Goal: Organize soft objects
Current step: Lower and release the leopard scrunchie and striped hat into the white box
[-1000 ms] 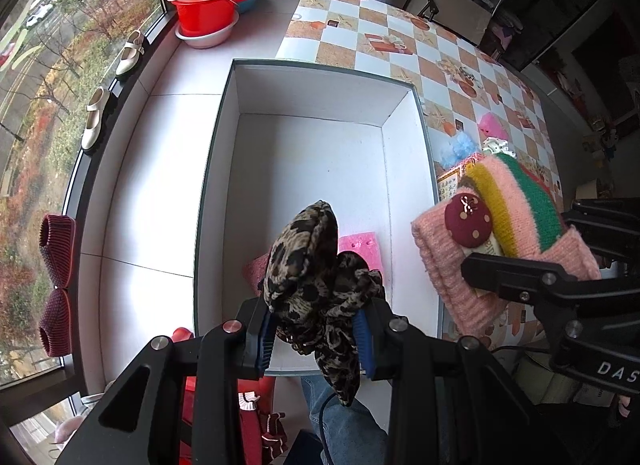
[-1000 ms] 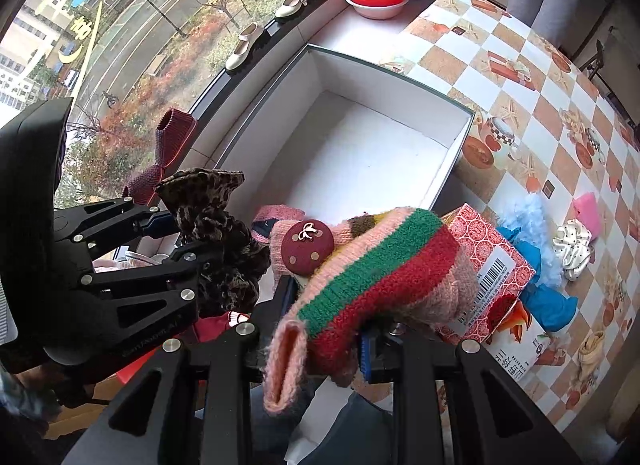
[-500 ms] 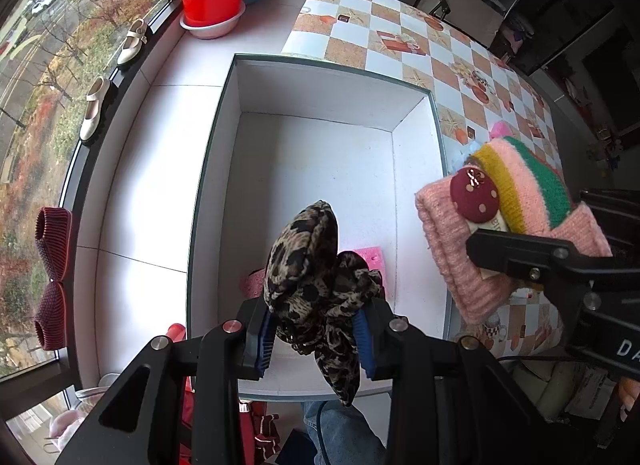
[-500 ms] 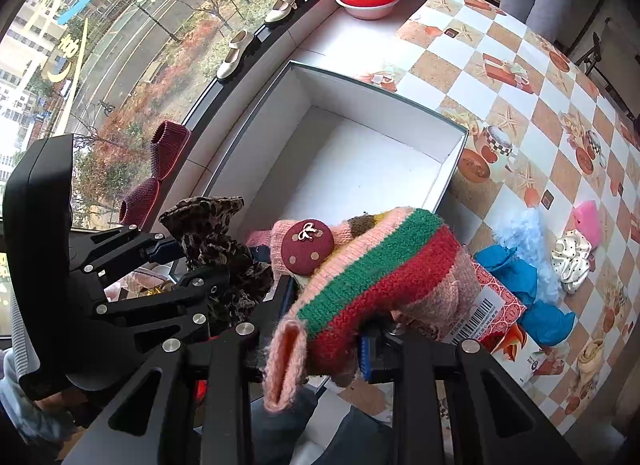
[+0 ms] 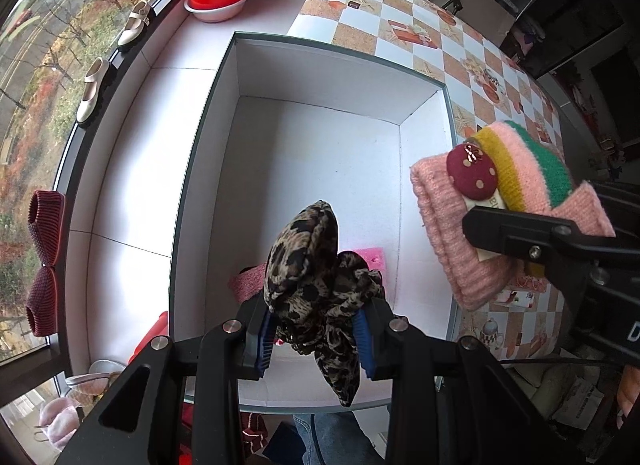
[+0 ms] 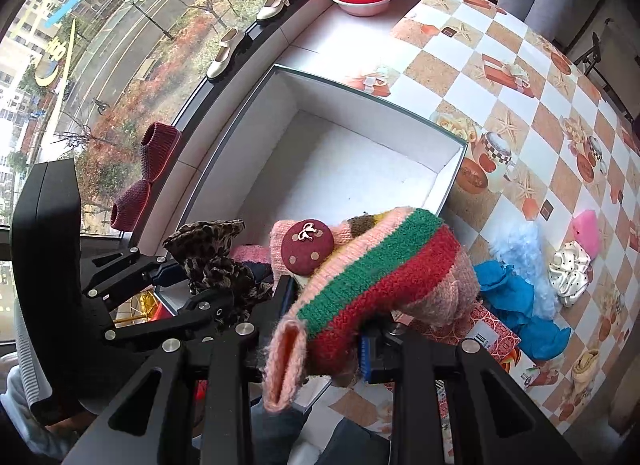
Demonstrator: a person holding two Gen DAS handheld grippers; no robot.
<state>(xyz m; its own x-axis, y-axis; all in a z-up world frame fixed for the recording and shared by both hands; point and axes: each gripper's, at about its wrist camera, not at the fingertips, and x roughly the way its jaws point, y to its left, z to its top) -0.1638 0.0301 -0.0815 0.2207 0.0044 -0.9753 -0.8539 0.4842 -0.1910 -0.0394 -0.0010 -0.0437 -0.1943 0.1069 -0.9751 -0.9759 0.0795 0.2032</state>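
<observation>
Wide open floor across the far half of the white box (image 5: 320, 153), nothing lying there, so a gripper has a clear drop straight in. At the box's near end it's tighter: a pink knit piece (image 5: 248, 281) and a pink sponge (image 5: 370, 257) lie on the bottom, with the leopard-print scrunchie (image 5: 316, 277) hanging right over them. Just beside the box's right wall, the striped knit hat (image 5: 500, 201) crowds the rim. Right of the box, blue fluffy cloth (image 6: 516, 289) and a patterned carton (image 6: 492, 333) clutter the checkered tabletop (image 6: 520, 77).
</observation>
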